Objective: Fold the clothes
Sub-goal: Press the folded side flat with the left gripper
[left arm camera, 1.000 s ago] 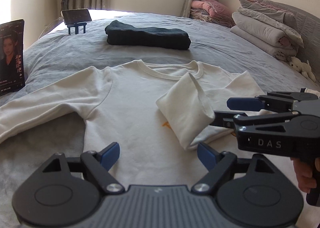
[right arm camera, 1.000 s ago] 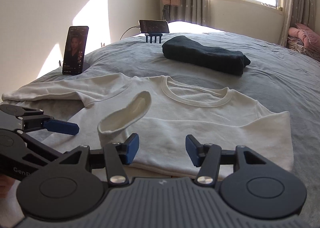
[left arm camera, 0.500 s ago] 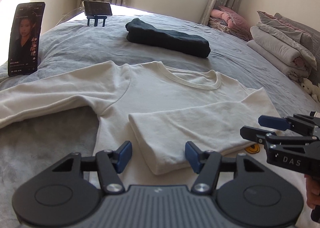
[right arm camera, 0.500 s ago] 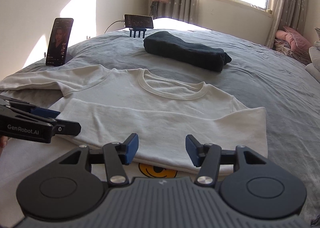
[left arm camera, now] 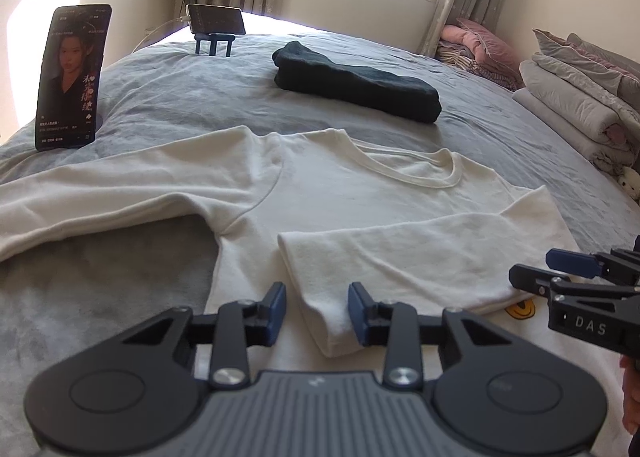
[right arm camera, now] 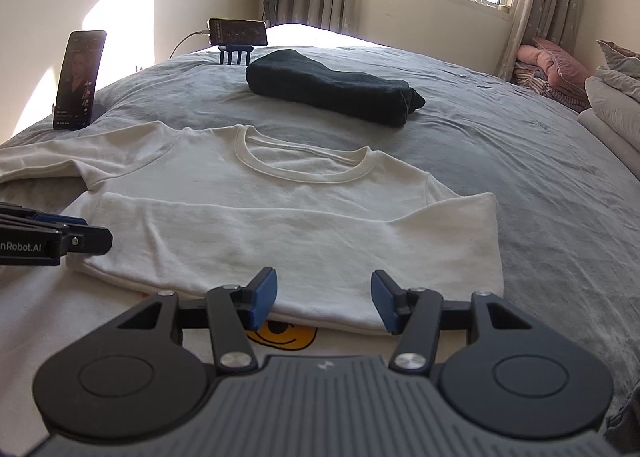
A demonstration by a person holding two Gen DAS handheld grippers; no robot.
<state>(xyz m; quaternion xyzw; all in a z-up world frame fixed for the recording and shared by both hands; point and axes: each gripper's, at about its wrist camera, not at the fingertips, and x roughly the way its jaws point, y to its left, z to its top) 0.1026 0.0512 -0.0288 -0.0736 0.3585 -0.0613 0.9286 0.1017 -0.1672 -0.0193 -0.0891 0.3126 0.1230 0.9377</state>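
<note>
A cream long-sleeved shirt [left arm camera: 320, 193] lies face up on the grey bed [left arm camera: 120, 297]. One sleeve [left arm camera: 400, 257] is folded flat across its chest; the other sleeve [left arm camera: 100, 197] stretches out to the left. My left gripper [left arm camera: 317, 307] hovers at the folded sleeve's cuff. Its jaws are closing with the cuff between them, and the pads do not press it. My right gripper [right arm camera: 324, 291] stands open over the folded sleeve's [right arm camera: 280, 241] near edge, above a yellow smiley print [right arm camera: 280, 335]. Each gripper shows in the other's view: right [left arm camera: 532, 269], left [right arm camera: 92, 235].
A folded dark garment [left arm camera: 352, 83] lies farther up the bed. A phone [left arm camera: 70, 77] stands upright at the left and another phone [left arm camera: 216, 19] sits on a blue stand behind. Stacked blankets [left arm camera: 572, 105] and a plush toy [left arm camera: 630, 181] fill the right side.
The sleeve, raised with its cuff in the air a second ago, now lies flat across the chest. The left jaws have narrowed around the cuff. The right jaws keep their width.
</note>
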